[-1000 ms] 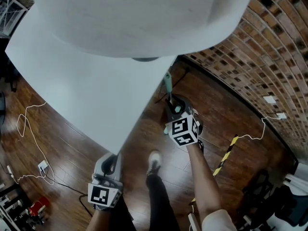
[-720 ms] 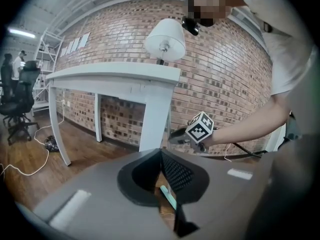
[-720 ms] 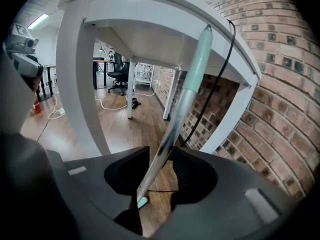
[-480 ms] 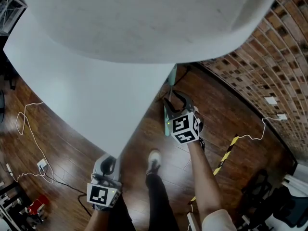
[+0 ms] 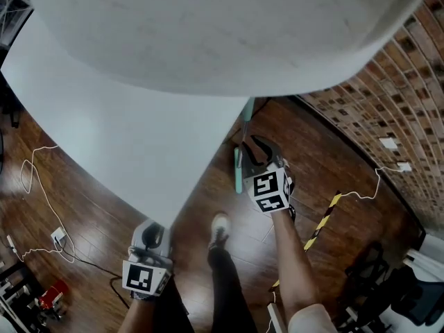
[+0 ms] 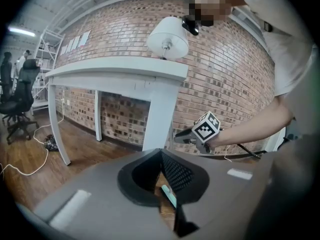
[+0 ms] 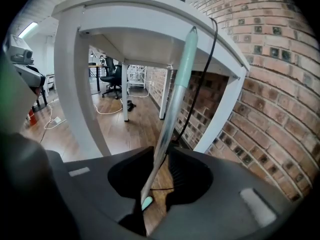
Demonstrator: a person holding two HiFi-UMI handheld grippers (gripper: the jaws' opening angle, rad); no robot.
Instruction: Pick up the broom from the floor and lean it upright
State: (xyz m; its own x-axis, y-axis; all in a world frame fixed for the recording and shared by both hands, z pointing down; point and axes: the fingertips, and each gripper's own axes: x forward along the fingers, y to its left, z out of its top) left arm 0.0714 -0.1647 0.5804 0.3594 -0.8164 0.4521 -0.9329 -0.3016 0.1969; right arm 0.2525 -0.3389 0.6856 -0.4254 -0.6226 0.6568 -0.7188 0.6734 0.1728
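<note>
Right gripper (image 5: 250, 148) jaws just closing round broom (image 7: 174, 99), apparently gripping

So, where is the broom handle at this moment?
In the head view the broom handle stands right of centre, beside the edge of the white table, between the claws of the right gripper, which have just been closing on it.

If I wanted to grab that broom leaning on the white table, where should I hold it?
Probably the broom's slim shaft, below the mint grip, approached level from the open floor side: it stands nearly upright against the table, with the brick wall close beside it.
</note>
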